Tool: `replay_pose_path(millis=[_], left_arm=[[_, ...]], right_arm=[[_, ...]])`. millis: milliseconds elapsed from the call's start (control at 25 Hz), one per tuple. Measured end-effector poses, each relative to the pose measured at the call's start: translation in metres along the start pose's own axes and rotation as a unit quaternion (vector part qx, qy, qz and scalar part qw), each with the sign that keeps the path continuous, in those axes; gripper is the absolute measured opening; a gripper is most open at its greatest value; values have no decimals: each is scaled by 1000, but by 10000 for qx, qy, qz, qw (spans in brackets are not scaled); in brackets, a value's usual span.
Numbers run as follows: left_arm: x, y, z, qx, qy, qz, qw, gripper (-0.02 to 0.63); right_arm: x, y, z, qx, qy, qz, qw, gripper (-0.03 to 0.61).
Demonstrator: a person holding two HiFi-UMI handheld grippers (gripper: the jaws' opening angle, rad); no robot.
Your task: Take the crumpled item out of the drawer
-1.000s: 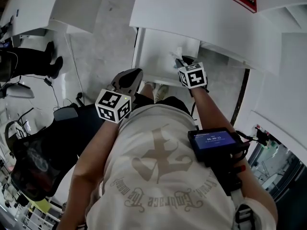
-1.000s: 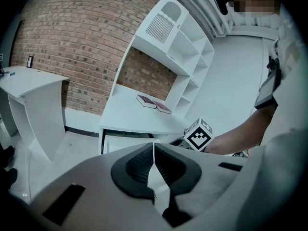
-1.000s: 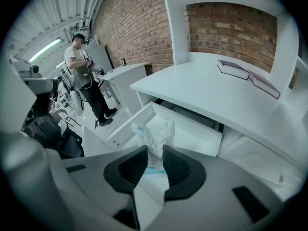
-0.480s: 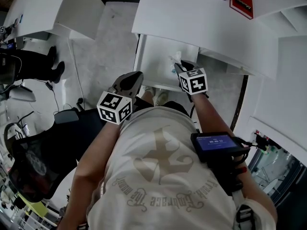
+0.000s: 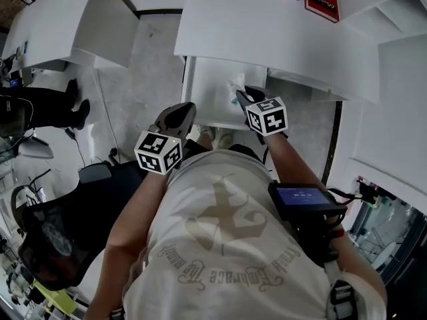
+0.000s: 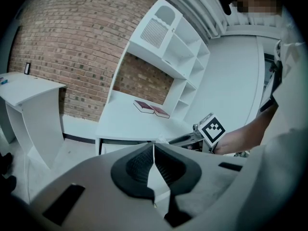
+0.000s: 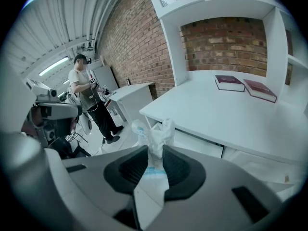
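My right gripper [image 5: 241,94] is shut on the crumpled item [image 5: 234,85], a white wrapper with pale blue print, and holds it just above the open white drawer [image 5: 210,89]. In the right gripper view the crumpled item [image 7: 153,133] sticks up out of the pinched dark pads [image 7: 137,167]. My left gripper [image 5: 181,111] hangs to the left of the drawer's front corner; in its own view the left gripper [image 6: 153,152] has its jaws closed with nothing in them. From that view the right gripper's marker cube [image 6: 212,128] shows ahead to the right.
The drawer hangs under a white desk [image 5: 267,32] that carries two dark red books [image 7: 245,86]. A second white desk [image 5: 60,19] stands to the left, a person [image 7: 86,97] beyond it. A black office chair [image 5: 53,225] is at my left side.
My right gripper has risen a little with the crumpled item, lifting it off the drawer. The left gripper has stayed where it was.
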State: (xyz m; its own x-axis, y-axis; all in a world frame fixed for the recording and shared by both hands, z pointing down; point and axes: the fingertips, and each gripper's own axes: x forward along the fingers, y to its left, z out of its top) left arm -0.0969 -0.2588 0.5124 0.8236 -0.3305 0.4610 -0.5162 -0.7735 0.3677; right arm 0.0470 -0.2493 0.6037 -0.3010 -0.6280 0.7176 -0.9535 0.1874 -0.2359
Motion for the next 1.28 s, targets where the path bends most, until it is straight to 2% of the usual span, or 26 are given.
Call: replay_pose_path(millis=[760, 1280], left_arm=[[2, -37, 37, 311, -168, -260, 9990, 28], [-3, -47, 43, 405, -384, -207, 9982, 28]], right_arm=[[-74, 10, 62, 25, -1195, 204, 9926, 104], [-115, 29, 77, -288, -1892, 505, 9802, 92]])
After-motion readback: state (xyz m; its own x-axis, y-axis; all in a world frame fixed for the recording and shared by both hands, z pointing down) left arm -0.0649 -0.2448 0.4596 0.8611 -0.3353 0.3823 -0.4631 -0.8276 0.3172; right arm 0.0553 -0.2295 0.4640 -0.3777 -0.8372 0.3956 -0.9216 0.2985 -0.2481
